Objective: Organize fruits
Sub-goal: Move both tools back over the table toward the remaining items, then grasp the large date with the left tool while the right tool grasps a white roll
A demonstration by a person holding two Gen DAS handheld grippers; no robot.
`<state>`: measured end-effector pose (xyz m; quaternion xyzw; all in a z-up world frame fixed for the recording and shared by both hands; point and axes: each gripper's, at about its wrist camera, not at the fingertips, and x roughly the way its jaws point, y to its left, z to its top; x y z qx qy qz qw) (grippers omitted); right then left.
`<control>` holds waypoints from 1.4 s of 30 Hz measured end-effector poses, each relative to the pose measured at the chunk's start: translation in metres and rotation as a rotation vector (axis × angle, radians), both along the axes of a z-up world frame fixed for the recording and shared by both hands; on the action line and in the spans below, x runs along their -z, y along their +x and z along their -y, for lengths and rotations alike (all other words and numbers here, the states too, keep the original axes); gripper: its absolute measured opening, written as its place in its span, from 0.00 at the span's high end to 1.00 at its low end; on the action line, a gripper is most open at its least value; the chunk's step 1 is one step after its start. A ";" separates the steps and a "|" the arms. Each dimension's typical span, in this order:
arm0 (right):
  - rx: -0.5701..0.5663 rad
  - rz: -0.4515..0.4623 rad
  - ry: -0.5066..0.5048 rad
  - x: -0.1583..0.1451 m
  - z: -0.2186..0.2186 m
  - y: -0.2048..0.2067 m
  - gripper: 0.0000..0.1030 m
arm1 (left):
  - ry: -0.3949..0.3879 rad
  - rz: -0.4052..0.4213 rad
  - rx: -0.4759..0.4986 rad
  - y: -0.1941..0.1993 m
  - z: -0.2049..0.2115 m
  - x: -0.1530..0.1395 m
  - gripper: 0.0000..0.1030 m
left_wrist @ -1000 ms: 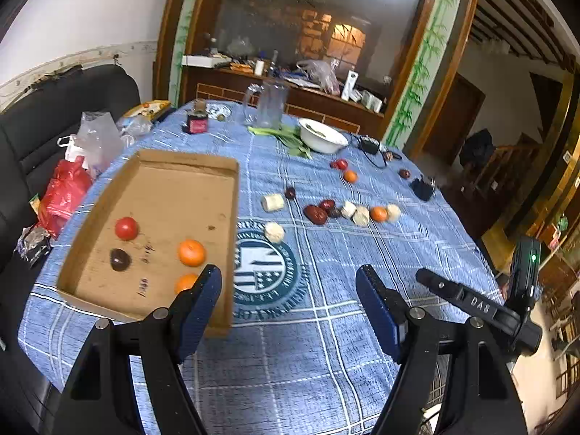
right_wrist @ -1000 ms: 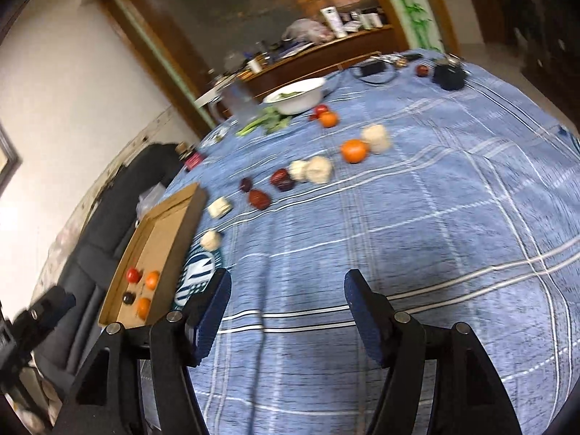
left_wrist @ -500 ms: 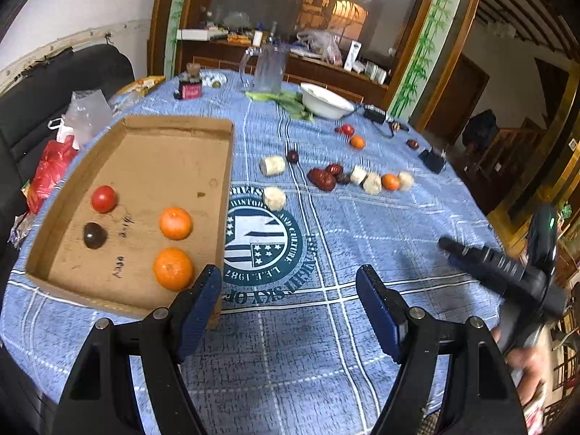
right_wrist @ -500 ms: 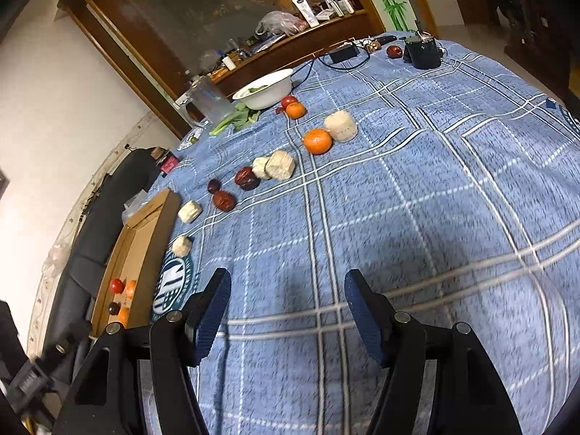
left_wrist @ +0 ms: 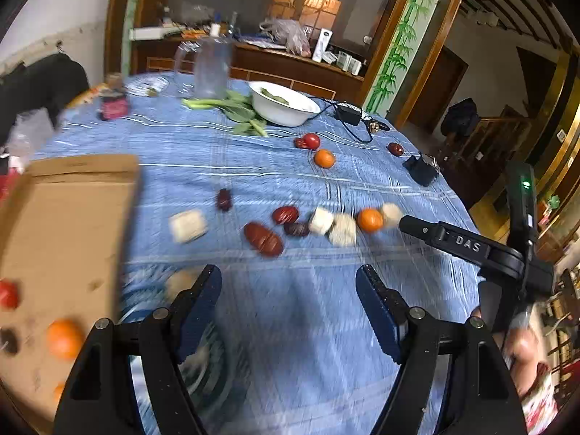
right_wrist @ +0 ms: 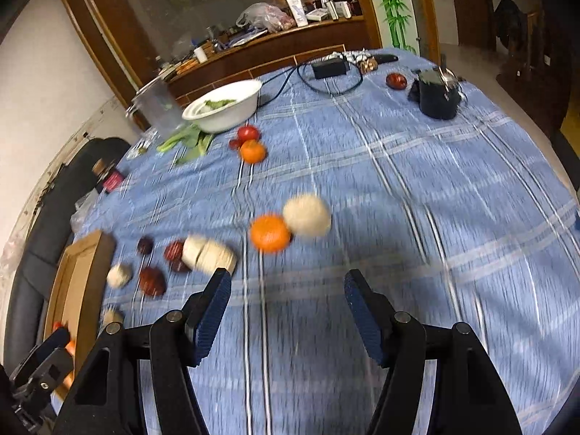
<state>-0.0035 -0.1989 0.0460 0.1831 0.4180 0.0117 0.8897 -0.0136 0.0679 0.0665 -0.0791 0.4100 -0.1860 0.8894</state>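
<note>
Far left: cardboard tray (left_wrist: 69, 217) on the blue checked tablecloth (left_wrist: 308, 326), already holding an orange (left_wrist: 63, 337), a red fruit (left_wrist: 7, 293) and a dark one.

Just right of the tray: pale chunk (left_wrist: 187, 225), then wrinkled red dates (left_wrist: 263, 238), small, light, probably firm but slick-skinned; best pinched across the short middle.

Centre: left gripper (left_wrist: 288, 311) spread wide, nothing between the pads, dates and pale pieces lying ahead of and beyond its tips, well apart.

Further right: loose orange (right_wrist: 270, 232) touching a pale round piece (right_wrist: 307, 214); round, likely to roll, soft enough to bruise, so a gentle squeeze across the widest part.

Right gripper (right_wrist: 286, 313) likewise spread and empty, orange just ahead, slightly left of centre.
</note>
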 end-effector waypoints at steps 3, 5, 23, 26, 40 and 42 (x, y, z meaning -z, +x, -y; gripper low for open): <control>0.014 0.030 0.011 0.003 0.006 0.019 0.33 | -0.102 -0.075 -0.003 0.038 0.003 0.020 0.38; 0.020 0.046 0.016 0.006 0.009 0.028 0.33 | -0.135 -0.098 -0.007 0.053 0.001 0.029 0.48; 0.031 0.010 0.011 0.032 0.016 0.040 0.40 | 0.047 -0.066 0.038 0.062 0.018 0.057 0.50; 0.076 0.015 0.050 0.031 0.028 0.034 0.40 | 0.030 -0.071 0.052 0.060 0.017 0.058 0.65; 0.119 0.003 0.053 0.032 0.041 0.031 0.40 | 0.058 -0.053 0.052 0.057 0.022 0.058 0.65; 0.113 -0.003 0.035 0.034 0.037 0.033 0.40 | 0.058 -0.051 0.055 0.057 0.022 0.058 0.63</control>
